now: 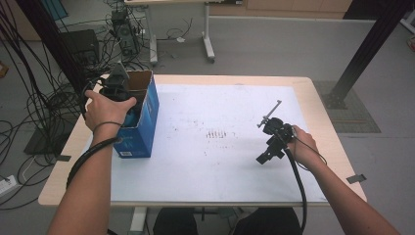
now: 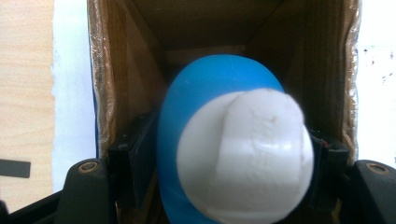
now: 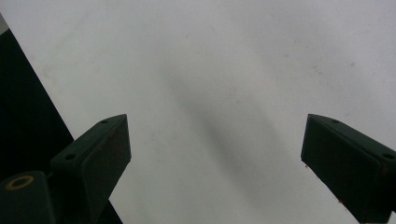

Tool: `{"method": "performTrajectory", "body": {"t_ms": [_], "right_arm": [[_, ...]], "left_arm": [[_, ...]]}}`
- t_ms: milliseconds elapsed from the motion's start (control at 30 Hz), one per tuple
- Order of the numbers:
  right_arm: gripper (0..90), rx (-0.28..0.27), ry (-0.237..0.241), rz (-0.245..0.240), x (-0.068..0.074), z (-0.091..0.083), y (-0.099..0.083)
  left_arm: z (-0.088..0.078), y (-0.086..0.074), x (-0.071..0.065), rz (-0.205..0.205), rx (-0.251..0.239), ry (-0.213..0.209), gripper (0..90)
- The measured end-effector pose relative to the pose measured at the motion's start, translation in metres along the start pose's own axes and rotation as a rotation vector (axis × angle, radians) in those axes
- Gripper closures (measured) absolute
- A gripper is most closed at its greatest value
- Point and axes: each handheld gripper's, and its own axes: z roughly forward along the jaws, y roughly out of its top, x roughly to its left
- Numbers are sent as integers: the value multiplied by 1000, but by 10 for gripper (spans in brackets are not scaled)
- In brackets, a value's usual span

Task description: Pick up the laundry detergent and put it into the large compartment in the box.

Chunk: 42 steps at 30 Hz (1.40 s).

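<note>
White-covered table (image 1: pixel 225 161) bearing an open blue cardboard box (image 1: pixel 142 122) at left. Left gripper (image 2: pixel 219 158) is clamping a blue-and-white rounded object (image 2: pixel 233 154) inside the box. Right gripper (image 3: pixel 215 163) is hovering over the sheet, jaws spread wide, empty.

- The blue cardboard box (image 1: pixel 142 117) stands open-topped at the table's left edge, the lone obstacle on the white mat (image 1: pixel 220 161).
- Inside, a blue-and-white rounded object (image 2: pixel 224 154) crowds the box's brown walls; little side room, seemingly.
- The right gripper (image 3: pixel 215 144), jaws wide apart, hangs over bare mat.
</note>
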Motion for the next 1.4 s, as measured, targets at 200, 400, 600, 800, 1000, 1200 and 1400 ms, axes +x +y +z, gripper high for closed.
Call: {"method": "performTrajectory", "body": {"t_ms": [200,400,600,800,1000,1200,1400], "right_arm": [[82,-1,-1,0,0,-1,0],[83,-4,0,-2,2,-1,1],[83,-5,-3,-10,3,-1,2],[83,-7,-8,-15,3,-2,2],[83,-6,-7,-14,4,-2,2],[84,-5,-10,-21,5,-3,3],[84,-1,-11,-22,6,-2,4]], "left_arm": [[-9,1,-1,-3,-8,-15,307],[-21,3,-3,6,-21,-1,295],[-35,5,-4,8,-35,1,287],[-53,6,-6,20,-45,15,250],[-68,4,-9,25,-38,10,223],[-78,2,-12,42,-22,11,175],[-89,2,-16,68,-12,14,137]]}}
